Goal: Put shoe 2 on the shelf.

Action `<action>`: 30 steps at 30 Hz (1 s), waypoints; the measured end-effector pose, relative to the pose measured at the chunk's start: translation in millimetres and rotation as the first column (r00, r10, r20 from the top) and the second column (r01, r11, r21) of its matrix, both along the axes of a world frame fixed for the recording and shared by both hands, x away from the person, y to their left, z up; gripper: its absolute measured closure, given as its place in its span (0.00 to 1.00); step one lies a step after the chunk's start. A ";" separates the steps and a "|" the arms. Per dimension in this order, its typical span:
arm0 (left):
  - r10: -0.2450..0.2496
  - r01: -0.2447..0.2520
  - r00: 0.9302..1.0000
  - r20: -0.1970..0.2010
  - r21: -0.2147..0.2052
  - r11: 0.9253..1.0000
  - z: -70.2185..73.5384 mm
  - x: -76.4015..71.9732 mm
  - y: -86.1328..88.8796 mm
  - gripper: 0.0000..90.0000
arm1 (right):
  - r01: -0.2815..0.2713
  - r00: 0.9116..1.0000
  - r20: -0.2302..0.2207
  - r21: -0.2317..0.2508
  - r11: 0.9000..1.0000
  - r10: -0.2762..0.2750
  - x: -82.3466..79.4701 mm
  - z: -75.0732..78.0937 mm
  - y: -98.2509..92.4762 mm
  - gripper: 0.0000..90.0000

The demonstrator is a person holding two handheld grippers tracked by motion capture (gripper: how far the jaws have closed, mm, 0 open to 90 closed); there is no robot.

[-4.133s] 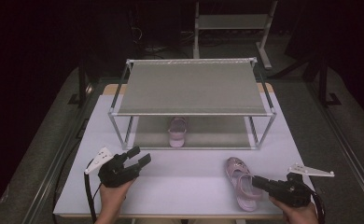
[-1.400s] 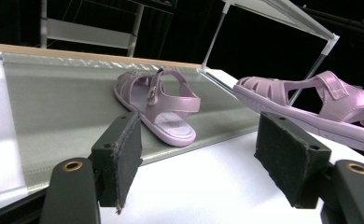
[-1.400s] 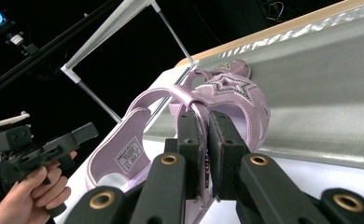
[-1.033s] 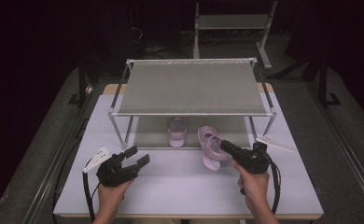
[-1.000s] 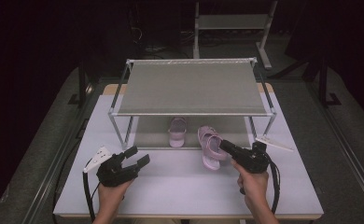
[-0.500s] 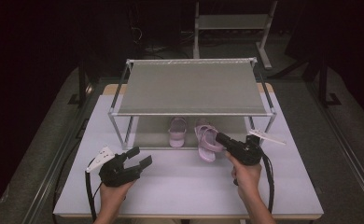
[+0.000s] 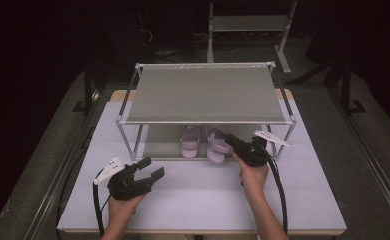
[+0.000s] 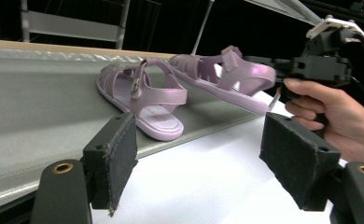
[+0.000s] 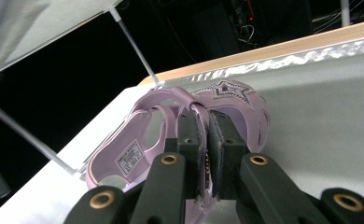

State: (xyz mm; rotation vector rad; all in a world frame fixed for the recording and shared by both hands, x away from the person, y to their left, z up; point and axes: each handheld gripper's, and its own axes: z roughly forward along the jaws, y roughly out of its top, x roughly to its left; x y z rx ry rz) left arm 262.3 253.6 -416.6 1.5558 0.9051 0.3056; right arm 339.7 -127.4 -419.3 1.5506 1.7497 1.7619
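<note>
Seen from the high view: right gripper reaching under the two-tier metal rack with grey fabric shelves, clamped on a lilac jelly sandal at the lower shelf's front edge, just beside a second lilac sandal lying flat there. Caught in the right gripper view: both black pads pressed tight on the held sandal's strap, star-patterned toe pointing away, label on the insole. Revealed by the left gripper view: held sandal tilted, heel raised off the shelf, the other sandal resting flat. Left gripper parked low over the white table, jaws spread wide, nothing between them.
</note>
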 end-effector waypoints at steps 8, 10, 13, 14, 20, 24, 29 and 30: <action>-0.003 0.003 1.000 0.000 -0.002 1.000 0.1 0.4 0.4 0.30 | 0.034 0.999 0.000 -0.017 0.999 -0.034 14.0 -9.0 6.8 0.93; -0.005 0.005 1.000 -0.001 -0.003 1.000 0.0 0.4 0.4 0.30 | 0.044 0.999 -0.006 -0.017 0.999 -0.044 16.3 -10.3 7.7 0.93; -0.006 0.006 1.000 -0.002 -0.004 1.000 -0.1 0.5 0.0 0.30 | 0.051 0.998 -0.020 -0.019 0.999 -0.051 20.0 -11.1 8.6 0.93; -0.008 0.008 1.000 -0.002 -0.007 1.000 0.1 0.4 -0.6 0.30 | 0.049 0.999 -0.004 -0.025 0.999 -0.049 22.3 -11.5 9.5 0.93; -0.010 0.010 1.000 -0.002 -0.008 1.000 0.4 0.4 -0.8 0.30 | 0.046 0.999 -0.005 -0.043 0.998 -0.046 29.5 -9.5 19.3 0.93; -0.008 0.008 1.000 0.001 -0.012 1.000 0.8 0.5 0.4 0.30 | 0.041 0.999 0.020 -0.077 0.996 -0.039 34.2 -11.1 22.9 0.93; -0.006 0.006 1.000 0.000 -0.017 1.000 1.3 0.1 1.0 0.30 | 0.079 0.997 0.012 -0.076 0.994 -0.078 37.5 -9.6 28.7 0.93; -0.007 0.007 1.000 0.000 -0.017 1.000 1.3 0.1 1.0 0.30 | 0.081 0.997 0.012 -0.084 0.993 -0.081 39.1 -9.4 29.0 0.93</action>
